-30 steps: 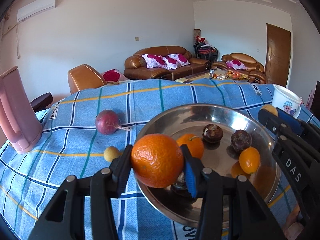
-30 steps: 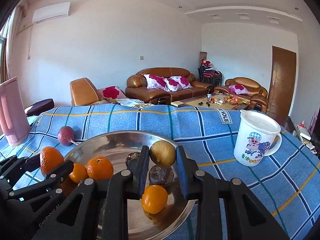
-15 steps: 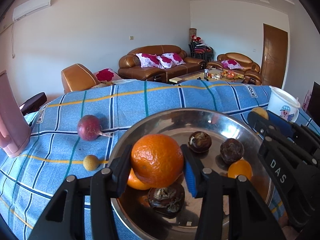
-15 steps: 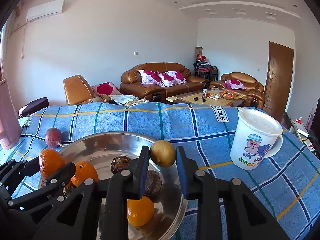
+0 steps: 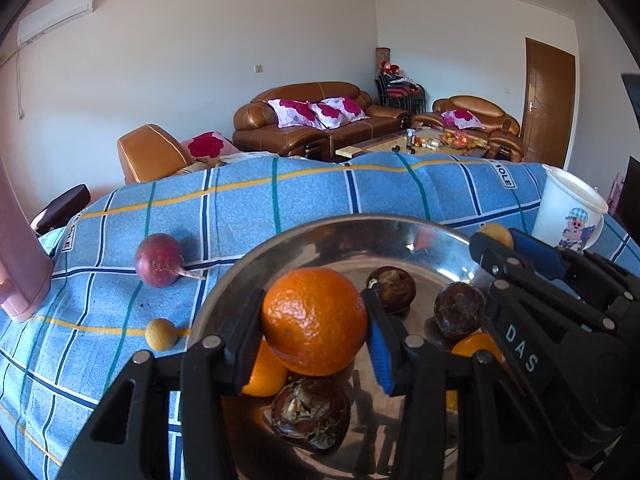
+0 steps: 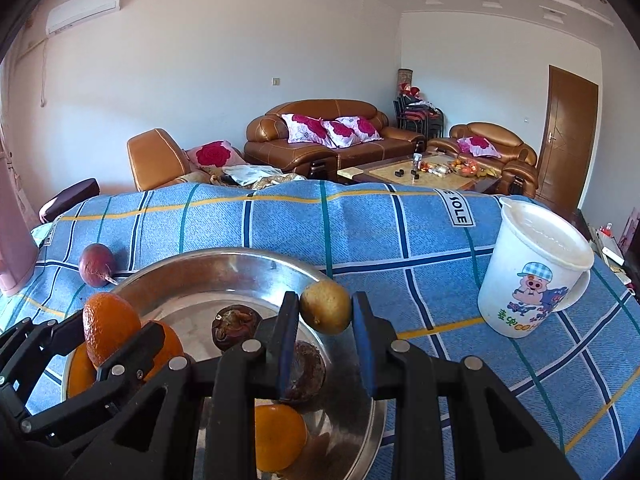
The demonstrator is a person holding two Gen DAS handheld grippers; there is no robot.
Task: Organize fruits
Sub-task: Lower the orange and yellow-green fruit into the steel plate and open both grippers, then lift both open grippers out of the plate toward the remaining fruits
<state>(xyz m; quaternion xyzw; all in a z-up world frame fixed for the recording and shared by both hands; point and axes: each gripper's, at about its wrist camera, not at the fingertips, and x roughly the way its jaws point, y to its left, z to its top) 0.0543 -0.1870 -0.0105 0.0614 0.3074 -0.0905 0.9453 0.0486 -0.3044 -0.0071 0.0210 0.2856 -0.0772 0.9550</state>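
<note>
We see left gripper (image 5: 316, 320) jaws clamped on orange (image 5: 314, 320), above steel bowl (image 5: 256, 256). Bowl holds dark wrinkled fruits, oranges. Right gripper (image 5: 498, 236) grips small yellow fruit (image 5: 495, 234) at bowl's right rim. Passion fruit (image 5: 159, 260), longan (image 5: 160, 333) on blue checked cloth (image 5: 240, 208).

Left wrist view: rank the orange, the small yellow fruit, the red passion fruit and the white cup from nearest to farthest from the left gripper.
1. Orange, clamped in the left gripper.
2. Small yellow fruit, on the cloth, left.
3. Red passion fruit, farther back, left.
4. White cup, far right.
</note>
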